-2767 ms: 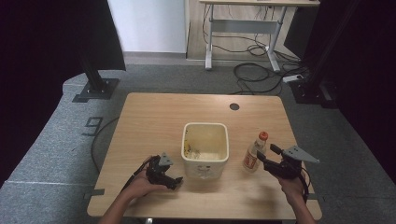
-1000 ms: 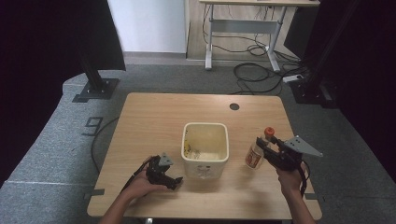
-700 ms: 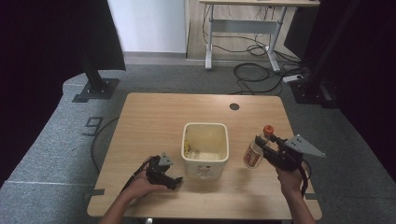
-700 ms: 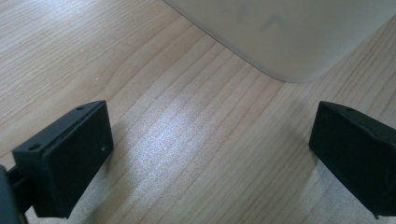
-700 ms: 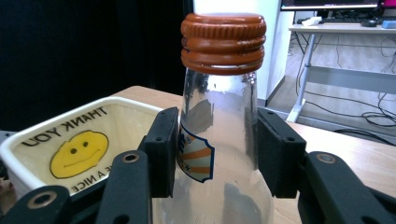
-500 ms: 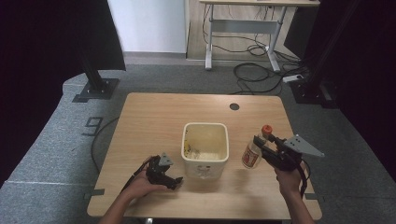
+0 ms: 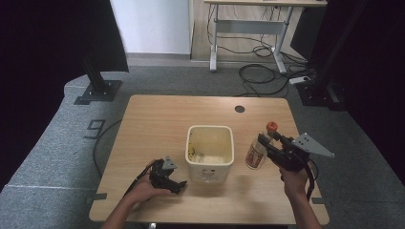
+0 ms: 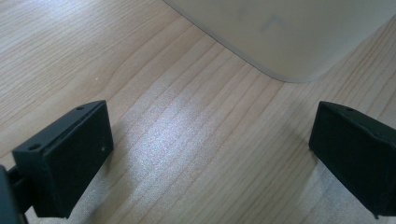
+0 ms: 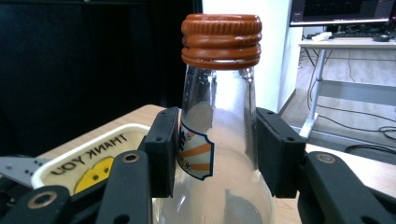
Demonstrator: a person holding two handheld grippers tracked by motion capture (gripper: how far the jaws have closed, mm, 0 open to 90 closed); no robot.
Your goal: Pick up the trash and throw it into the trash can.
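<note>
Two grippers: one busy.
Table point(image 7: 157, 119): wooden.
Bin point(image 7: 210, 151): mid-table, open-topped.
Bottle point(image 7: 258, 151): just right of bin, tilted; keep squeeze steady on its shoulder.
Right gripper point(image 9: 217, 149): clamped on bottle.
Left gripper point(image 8: 210, 154): jaws apart, idle.

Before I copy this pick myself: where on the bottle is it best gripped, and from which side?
Grip the bottle at its upper body just under the neck, coming in level from the side away from the bin. It stands upright, and the right claw already closes there from both sides, below the orange cap.
</note>
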